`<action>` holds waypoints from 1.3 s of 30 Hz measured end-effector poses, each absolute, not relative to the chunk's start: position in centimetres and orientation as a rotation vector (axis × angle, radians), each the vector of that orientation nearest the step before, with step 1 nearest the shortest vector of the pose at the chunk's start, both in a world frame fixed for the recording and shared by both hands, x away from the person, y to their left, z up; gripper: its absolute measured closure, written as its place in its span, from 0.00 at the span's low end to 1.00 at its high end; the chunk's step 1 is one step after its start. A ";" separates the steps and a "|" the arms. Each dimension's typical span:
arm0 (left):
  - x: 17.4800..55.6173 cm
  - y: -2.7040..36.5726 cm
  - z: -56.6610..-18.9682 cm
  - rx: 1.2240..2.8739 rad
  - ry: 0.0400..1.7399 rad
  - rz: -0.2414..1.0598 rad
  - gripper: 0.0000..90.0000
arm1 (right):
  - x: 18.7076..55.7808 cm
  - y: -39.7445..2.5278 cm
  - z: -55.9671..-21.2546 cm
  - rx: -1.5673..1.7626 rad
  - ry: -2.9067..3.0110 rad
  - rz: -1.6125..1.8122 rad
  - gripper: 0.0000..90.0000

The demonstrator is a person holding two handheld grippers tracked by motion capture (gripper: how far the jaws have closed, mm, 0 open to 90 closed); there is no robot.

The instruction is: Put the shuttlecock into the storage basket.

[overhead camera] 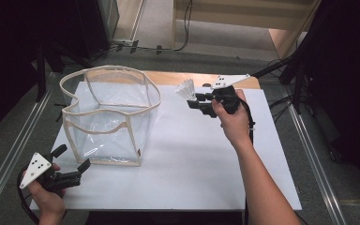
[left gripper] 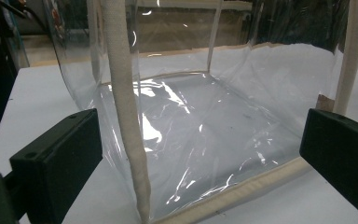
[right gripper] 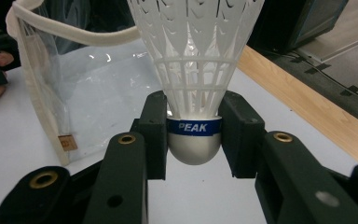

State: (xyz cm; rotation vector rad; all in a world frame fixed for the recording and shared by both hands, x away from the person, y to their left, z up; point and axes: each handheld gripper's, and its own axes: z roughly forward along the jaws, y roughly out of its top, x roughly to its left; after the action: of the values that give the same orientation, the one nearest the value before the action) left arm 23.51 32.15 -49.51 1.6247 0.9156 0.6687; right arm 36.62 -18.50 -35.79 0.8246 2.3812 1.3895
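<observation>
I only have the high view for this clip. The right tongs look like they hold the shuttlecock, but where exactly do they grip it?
Observer: The right tongs clamp the shuttlecock at its rounded base, either side of a blue band.
Operator: Does the band carry any lettering?
Observer: Yes, it reads PEAK in white.
Operator: And the left tongs, near the clear bag?
Observer: The left tongs are open, jaws wide apart, facing a corner seam of the clear bag without touching it.
</observation>
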 end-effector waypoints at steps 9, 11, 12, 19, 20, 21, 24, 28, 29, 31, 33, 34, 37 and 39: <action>23.5 32.2 -49.5 1.624 0.915 0.669 0.00 | 36.5 -18.2 -35.2 0.826 2.328 1.414 0.70; 23.5 32.2 -49.5 1.625 0.914 0.669 0.00 | 36.5 -18.1 -35.0 0.821 2.318 1.418 0.70; 23.5 32.2 -49.5 1.625 0.915 0.669 0.00 | 36.5 -18.1 -35.0 0.820 2.316 1.425 0.70; 23.5 32.2 -49.5 1.622 0.916 0.667 0.00 | 36.6 -17.5 -34.7 0.809 2.307 1.438 0.69; 23.5 32.2 -49.5 1.621 0.917 0.666 0.00 | 36.7 -17.3 -34.7 0.800 2.302 1.445 0.69; 23.5 32.2 -49.5 1.621 0.916 0.664 0.00 | 36.7 -17.3 -34.7 0.800 2.302 1.445 0.69; 23.5 32.2 -49.5 1.618 0.916 0.659 0.00 | 36.7 -16.9 -34.5 0.793 2.297 1.466 0.69; 23.5 32.2 -49.5 1.619 0.917 0.656 0.00 | 36.7 -16.3 -34.3 0.787 2.289 1.486 0.69; 23.5 32.2 -49.5 1.619 0.916 0.654 0.00 | 36.8 -16.1 -34.2 0.781 2.290 1.491 0.69; 23.5 32.2 -49.5 1.615 0.916 0.653 0.00 | 36.8 -15.8 -34.2 0.779 2.290 1.497 0.69; 23.5 32.2 -49.5 1.614 0.914 0.652 0.00 | 36.8 -15.4 -34.2 0.777 2.292 1.505 0.69; 23.5 32.3 -49.5 1.614 0.912 0.650 0.00 | 36.8 -15.3 -34.2 0.769 2.293 1.510 0.69; 23.5 32.3 -49.5 1.615 0.908 0.644 0.00 | 37.0 -14.4 -34.3 0.769 2.305 1.515 0.69; 23.5 32.3 -49.5 1.614 0.907 0.643 0.00 | 37.0 -14.3 -34.3 0.768 2.308 1.517 0.69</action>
State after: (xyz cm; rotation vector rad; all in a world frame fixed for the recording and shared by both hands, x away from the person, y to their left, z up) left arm 23.47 32.30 -49.47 1.6144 0.9068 0.6428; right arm 37.04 -14.31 -34.28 0.7678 2.3083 1.5168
